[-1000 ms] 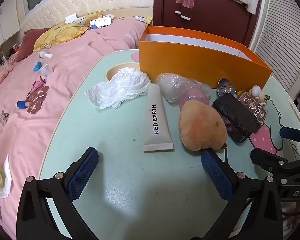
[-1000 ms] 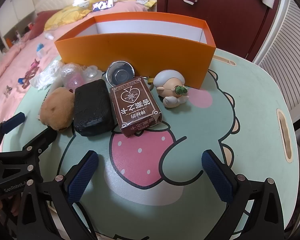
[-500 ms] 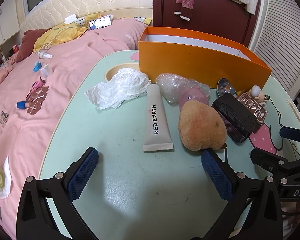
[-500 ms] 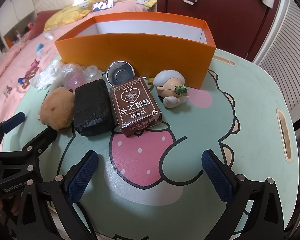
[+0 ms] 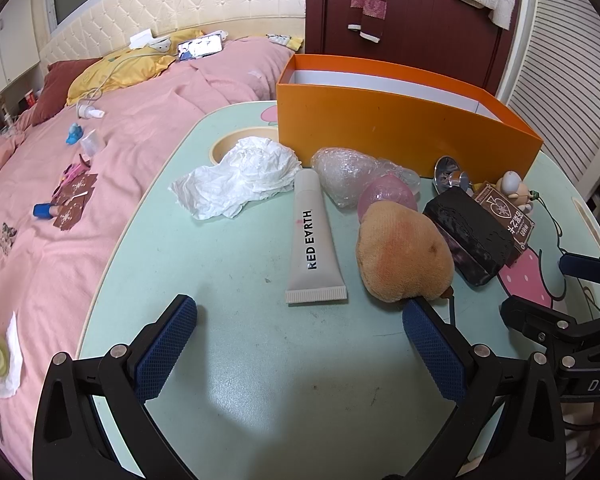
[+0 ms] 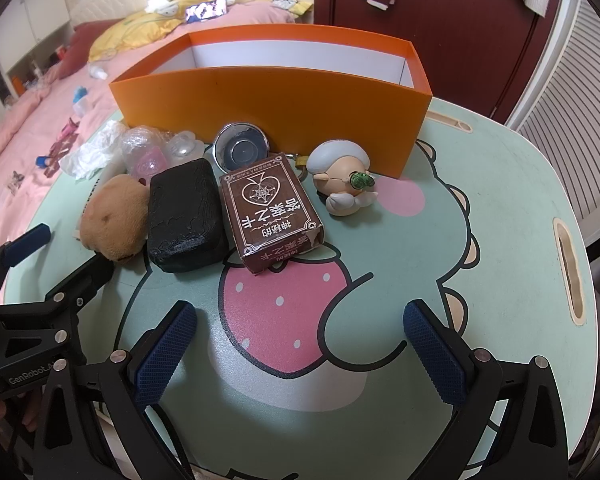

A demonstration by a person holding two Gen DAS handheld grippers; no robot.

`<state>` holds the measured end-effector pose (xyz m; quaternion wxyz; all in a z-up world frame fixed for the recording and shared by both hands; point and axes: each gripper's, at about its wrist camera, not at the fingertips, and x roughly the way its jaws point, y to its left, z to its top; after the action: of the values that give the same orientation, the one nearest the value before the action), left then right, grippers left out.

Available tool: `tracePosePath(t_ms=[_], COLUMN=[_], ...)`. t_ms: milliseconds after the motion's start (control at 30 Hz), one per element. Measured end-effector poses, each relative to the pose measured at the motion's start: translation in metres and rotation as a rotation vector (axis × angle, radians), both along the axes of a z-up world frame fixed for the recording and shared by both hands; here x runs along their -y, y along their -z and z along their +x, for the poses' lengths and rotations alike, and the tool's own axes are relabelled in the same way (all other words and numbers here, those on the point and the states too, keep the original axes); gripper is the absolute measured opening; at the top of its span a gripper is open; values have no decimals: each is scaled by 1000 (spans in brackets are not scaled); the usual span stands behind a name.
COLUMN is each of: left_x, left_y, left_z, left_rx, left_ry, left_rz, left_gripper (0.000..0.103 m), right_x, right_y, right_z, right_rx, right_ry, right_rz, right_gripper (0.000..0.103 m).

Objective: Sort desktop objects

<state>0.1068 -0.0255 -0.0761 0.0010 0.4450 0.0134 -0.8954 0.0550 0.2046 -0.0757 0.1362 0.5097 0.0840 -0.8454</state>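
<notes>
An open orange box (image 5: 400, 136) (image 6: 272, 104) stands at the back of the green table. In front of it lie crumpled white tissue (image 5: 240, 180), a cream tube (image 5: 314, 240), bubble wrap (image 5: 344, 172), a pink ball (image 5: 388, 196), a tan plush (image 5: 404, 256) (image 6: 114, 216), a black block (image 5: 472, 232) (image 6: 186, 210), a brown card box (image 6: 270, 210), a metal cup (image 6: 240, 152) and a small figurine (image 6: 342, 184). My left gripper (image 5: 300, 344) is open and empty, near the tube's end. My right gripper (image 6: 300, 348) is open and empty, before the card box.
A pink bed (image 5: 80, 168) with small items lies left of the table. A dark red wardrobe (image 6: 440, 20) stands behind the box. The table (image 6: 480, 240) has slot cut-outs at its right edge (image 6: 568, 268) and a round recess near the tissue (image 5: 224, 146).
</notes>
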Motion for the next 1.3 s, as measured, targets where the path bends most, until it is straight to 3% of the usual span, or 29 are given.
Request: tracePosePath(t_ms=[267, 367, 533, 733, 933, 1033, 1100, 1200, 1233, 1300], left_x=[1, -1, 16, 55, 79, 82, 81, 73, 69, 64], left_y=[-1, -4, -26, -57, -39, -26, -19, -10, -9, -9], left_z=[0, -2, 3, -37, -88, -102, -107, -110, -108, -106], left_rx=[3, 60, 17, -47, -2, 21, 43, 67, 57, 44], left_ry=[21, 102, 153, 47, -12, -17, -6, 16, 34, 62], left_rz=[2, 7, 149, 190, 255, 309, 347, 312, 285, 264], left_gripper=[103, 103, 99, 99, 99, 84, 83, 70, 63, 38], right_x=[-1, -1, -4, -5, -7, -8, -8, -9, -9, -9], right_y=[0, -1, -1, -1, 0, 0, 0, 0, 1, 1], right_z=[0, 0, -1, -2, -4, -6, -7, -9, -10, -11], right_rx=[-2, -3, -8, -16, -27, -30, -33, -38, -39, -44], right_ry=[-7, -11, -13, -18, -24, -25, -29, -30, -30, -30], right_rz=[-2, -4, -9, -13, -17, -18, -19, -20, -21, -22], right_gripper=[103, 103, 103, 103, 103, 103, 103, 103, 103, 103])
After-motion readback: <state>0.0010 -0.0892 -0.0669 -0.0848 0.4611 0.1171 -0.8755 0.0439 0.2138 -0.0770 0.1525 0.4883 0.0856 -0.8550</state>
